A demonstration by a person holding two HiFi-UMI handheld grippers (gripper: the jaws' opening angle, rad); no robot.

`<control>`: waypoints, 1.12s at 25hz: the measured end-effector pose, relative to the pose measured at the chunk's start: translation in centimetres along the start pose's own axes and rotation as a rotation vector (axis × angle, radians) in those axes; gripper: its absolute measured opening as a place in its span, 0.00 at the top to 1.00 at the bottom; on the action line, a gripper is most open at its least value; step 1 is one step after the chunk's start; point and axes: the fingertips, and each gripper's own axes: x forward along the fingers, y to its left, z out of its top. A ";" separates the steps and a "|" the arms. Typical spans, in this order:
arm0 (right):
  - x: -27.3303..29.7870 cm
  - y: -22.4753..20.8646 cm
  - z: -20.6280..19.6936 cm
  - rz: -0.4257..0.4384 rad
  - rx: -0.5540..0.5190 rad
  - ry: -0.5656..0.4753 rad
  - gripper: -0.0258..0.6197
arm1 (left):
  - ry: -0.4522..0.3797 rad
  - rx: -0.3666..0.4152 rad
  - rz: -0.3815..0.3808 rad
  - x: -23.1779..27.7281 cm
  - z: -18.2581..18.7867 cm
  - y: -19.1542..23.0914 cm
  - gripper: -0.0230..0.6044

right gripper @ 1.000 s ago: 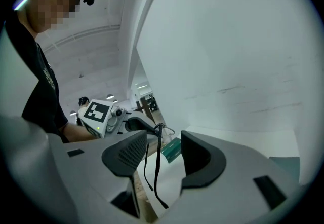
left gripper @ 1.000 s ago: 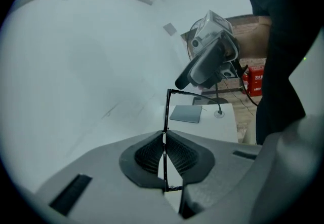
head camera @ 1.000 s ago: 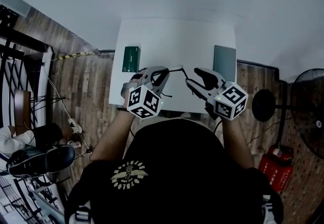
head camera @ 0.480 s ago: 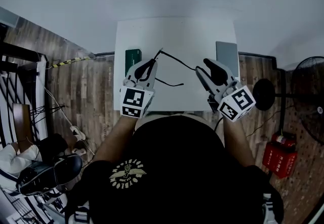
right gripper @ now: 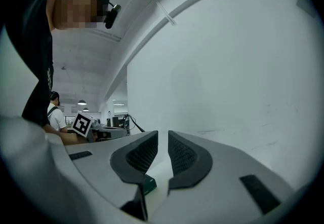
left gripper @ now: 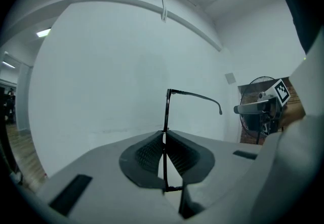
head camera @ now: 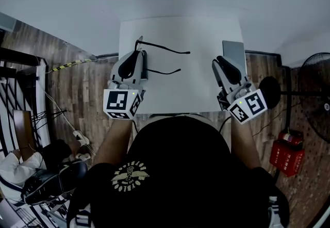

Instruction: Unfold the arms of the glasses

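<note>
**White counter (head camera: 206, 87), glasses (head camera: 165, 47) with both arms out**

Plain white wall stands behind the counter, with wood floor to either side. Over the counter's left part, the left gripper (head camera: 139, 52) holds the glasses clear of the counter. Its jaws are closed on the thin front frame, which stands edge-on between the pads in the left gripper view. Both arms stick out from the frame toward the counter's middle, roughly parallel.

A second ago the two grippers met over the counter's near centre with the glasses between them. Since then the left one has carried the glasses leftward, and the right gripper (head camera: 221, 62) has drawn off to the counter's right part. Its jaws have just been closing and stand at a narrow gap with nothing between them.

Judged from this, the unfolding looks done; only setting the glasses down may remain.

No brand or lettering is legible on the glasses. The cubes bear only black-and-white square markers, and the shirt emblem is too small to read.
</note>
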 end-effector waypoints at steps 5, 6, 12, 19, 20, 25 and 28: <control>-1.0 -1.1 2.2 -0.068 -0.040 -0.059 0.93 | -0.054 0.003 -0.016 -0.4 2.3 0.8 0.93; -1.3 -1.3 2.6 -0.082 -0.045 -0.069 0.94 | -0.060 0.006 -0.021 -0.5 2.5 0.7 0.93; -2.8 -2.3 4.2 -0.155 -0.066 -0.079 0.96 | -0.123 -0.001 -0.018 -1.5 4.6 0.6 0.93; -3.9 -3.1 6.2 -0.223 -0.118 -0.060 0.96 | -0.186 -0.003 -0.017 -2.7 7.6 0.2 0.93; -3.9 -3.1 6.4 -0.224 -0.128 -0.059 0.96 | -0.191 -0.007 -0.014 -2.8 7.7 0.2 0.93; -4.5 -3.0 6.8 -0.216 -0.147 -0.062 0.96 | -0.194 -0.004 0.000 -3.1 7.9 -0.3 0.93; -4.9 -3.3 6.9 -0.212 -0.145 -0.061 0.96 | -0.191 -0.004 0.004 -3.1 7.8 -0.9 0.93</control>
